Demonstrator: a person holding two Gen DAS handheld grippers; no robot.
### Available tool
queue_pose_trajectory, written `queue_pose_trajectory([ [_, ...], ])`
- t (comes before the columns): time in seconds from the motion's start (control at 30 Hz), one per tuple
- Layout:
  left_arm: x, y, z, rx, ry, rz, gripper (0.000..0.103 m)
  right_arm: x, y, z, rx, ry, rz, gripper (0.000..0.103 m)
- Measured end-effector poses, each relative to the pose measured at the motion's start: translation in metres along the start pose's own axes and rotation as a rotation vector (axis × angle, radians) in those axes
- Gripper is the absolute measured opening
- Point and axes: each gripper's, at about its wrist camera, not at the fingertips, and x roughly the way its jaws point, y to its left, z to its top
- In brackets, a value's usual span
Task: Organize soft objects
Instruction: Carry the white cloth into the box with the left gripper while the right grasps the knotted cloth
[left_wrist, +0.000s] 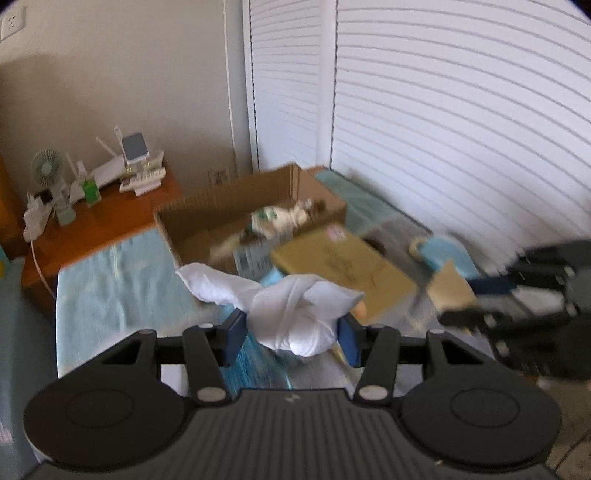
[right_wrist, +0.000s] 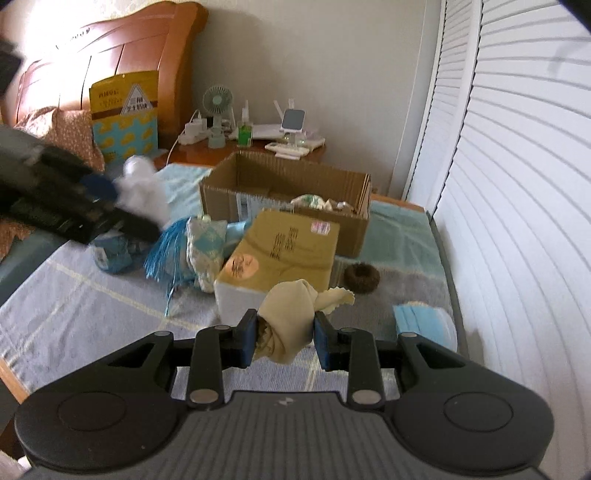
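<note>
No text can be read: print on the closed cardboard box (right_wrist: 284, 247) and yellow bag (right_wrist: 125, 110) is too blurred

In the right wrist view, bare blanket (right_wrist: 92, 306) lies lower left; mid-frame, a closed carton (right_wrist: 284, 251) fronts the open box (right_wrist: 288, 184).

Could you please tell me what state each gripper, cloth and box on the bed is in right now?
left gripper: shut on the white cloth, held above the bed.
right gripper: shut on the beige cloth, held above the bed.
open cardboard box: flaps up, some soft items inside.
sealed carton: closed, propped against the open box.
blue face mask: lying flat on the bed.
brown hair tie: lying on the bed.
</note>
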Motion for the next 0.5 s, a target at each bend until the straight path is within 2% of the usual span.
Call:
queue_pose_trajectory([
  [0.17, 0.034, 0.016, 0.045, 0.009, 0.001, 0.006, 0.051, 0.001, -0.004, 0.010, 0.008, -0.026, 0.000, 0.036],
  [0.27, 0.059, 0.027, 0.067, 0.000, 0.040, 0.025, 0.051, 0.002, -0.006, 0.013, 0.014, -0.033, -0.001, 0.036],
  [0.5, 0.104, 0.046, 0.091, -0.010, 0.099, 0.078, 0.051, 0.007, -0.012, 0.016, 0.019, -0.029, -0.010, 0.036],
])
